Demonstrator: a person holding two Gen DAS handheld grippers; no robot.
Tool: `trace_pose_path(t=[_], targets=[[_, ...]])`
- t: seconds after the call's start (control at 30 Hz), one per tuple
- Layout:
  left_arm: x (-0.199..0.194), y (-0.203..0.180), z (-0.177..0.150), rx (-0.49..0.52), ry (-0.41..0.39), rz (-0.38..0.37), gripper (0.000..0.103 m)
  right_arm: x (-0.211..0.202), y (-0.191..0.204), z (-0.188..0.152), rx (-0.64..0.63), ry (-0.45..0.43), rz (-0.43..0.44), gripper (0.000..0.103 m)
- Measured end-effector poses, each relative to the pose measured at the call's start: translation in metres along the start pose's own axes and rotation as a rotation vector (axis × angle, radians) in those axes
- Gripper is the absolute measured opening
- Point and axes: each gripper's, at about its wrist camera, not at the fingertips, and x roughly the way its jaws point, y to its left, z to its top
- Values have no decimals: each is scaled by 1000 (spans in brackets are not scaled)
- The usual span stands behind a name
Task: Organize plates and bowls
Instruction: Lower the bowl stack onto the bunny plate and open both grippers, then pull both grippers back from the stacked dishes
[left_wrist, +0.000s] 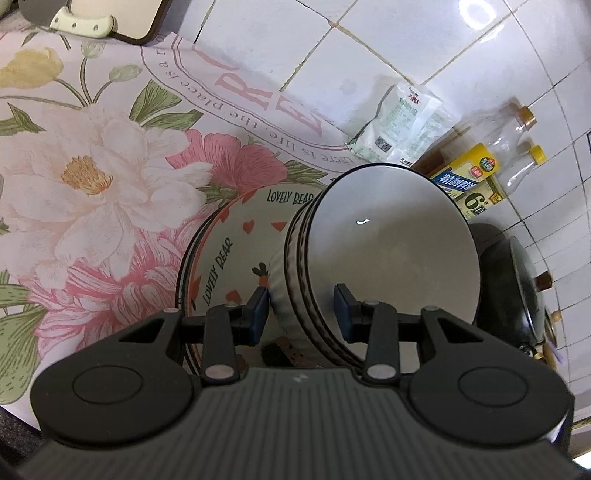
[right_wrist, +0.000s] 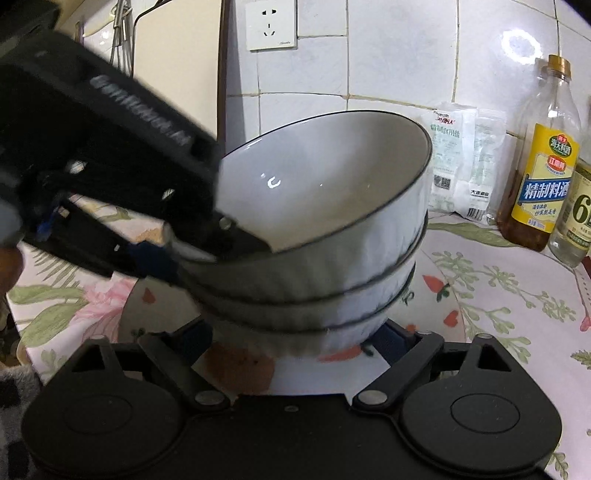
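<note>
Three nested white bowls with dark rims (left_wrist: 388, 251) (right_wrist: 325, 192) stand tilted on a "Lovely Bear" plate (left_wrist: 229, 236) (right_wrist: 436, 295) on the floral cloth. My left gripper (left_wrist: 301, 314) (right_wrist: 199, 247) is shut on the stack's near rim, one pad inside the top bowl and the other against the outer wall. In the right wrist view it reaches in from the left. My right gripper (right_wrist: 295, 341) is open and low at the stack's foot. Its fingers flank the bottom bowl's base, and the left one stands clear of it.
Against the tiled wall stand cooking-wine and oil bottles (right_wrist: 543, 177) (left_wrist: 476, 166) and a white bag (right_wrist: 461, 162) (left_wrist: 402, 122). A dark wok (left_wrist: 517, 280) sits right of the bowls. A cutting board (left_wrist: 110, 18) lies at the far left. A wall socket (right_wrist: 271, 24) is above.
</note>
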Motion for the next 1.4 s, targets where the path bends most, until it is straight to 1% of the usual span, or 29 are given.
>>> trace_pose_path(t=[0.1,0.17,0.2,0.33,0.43,0.53,0.6,0.67,0.77,0.8,0.93,0.97,1.1,1.17,1.23,1.3,1.37,1.4], targets=[[-7,-5,-2,52,-42,46,37,-15,-4,-6,44,-12,-5,95],[-14,-9,-3,80,-70,87,43,-28,-5,-8,72,-22,-12,96],[-19,-12,-4,86,-79,113,43,-34,-6,-8,83,-29,-15,96],[-44,-22,-4,129,-128,129,45,-59,-11,-6,144,-60,-43,96],[-65,-32,-7,175,-170,140,48,-74,-14,-1,185,-38,-52,96],[-87,-41,-13,215,-194,133,51,-92,-15,3,215,-48,-79,96],[-101,-47,-19,246,-205,128,52,-104,-14,8,247,-41,-115,97],[-114,-53,-24,272,-215,130,59,-117,-12,13,268,-36,-175,97],[-135,-60,-33,317,-228,160,62,-141,-6,18,263,-73,-214,98],[-142,-62,-36,328,-229,167,63,-150,-5,19,266,-91,-215,98],[-171,-65,-43,353,-238,178,69,-185,-7,23,330,-145,-169,98],[-178,-67,-45,358,-242,178,74,-194,-6,24,338,-152,-167,98],[-201,-75,-52,392,-266,200,82,-221,-1,31,325,-193,-193,98],[-210,-78,-55,387,-263,194,90,-231,4,35,306,-190,-218,98],[-215,-80,-56,384,-241,211,91,-238,8,39,279,-156,-261,98],[-218,-85,-58,402,-229,270,91,-242,12,43,251,-123,-297,99],[-221,-89,-61,406,-221,311,91,-248,14,47,246,-89,-318,100],[-223,-89,-62,406,-219,315,91,-251,15,47,253,-78,-319,101]])
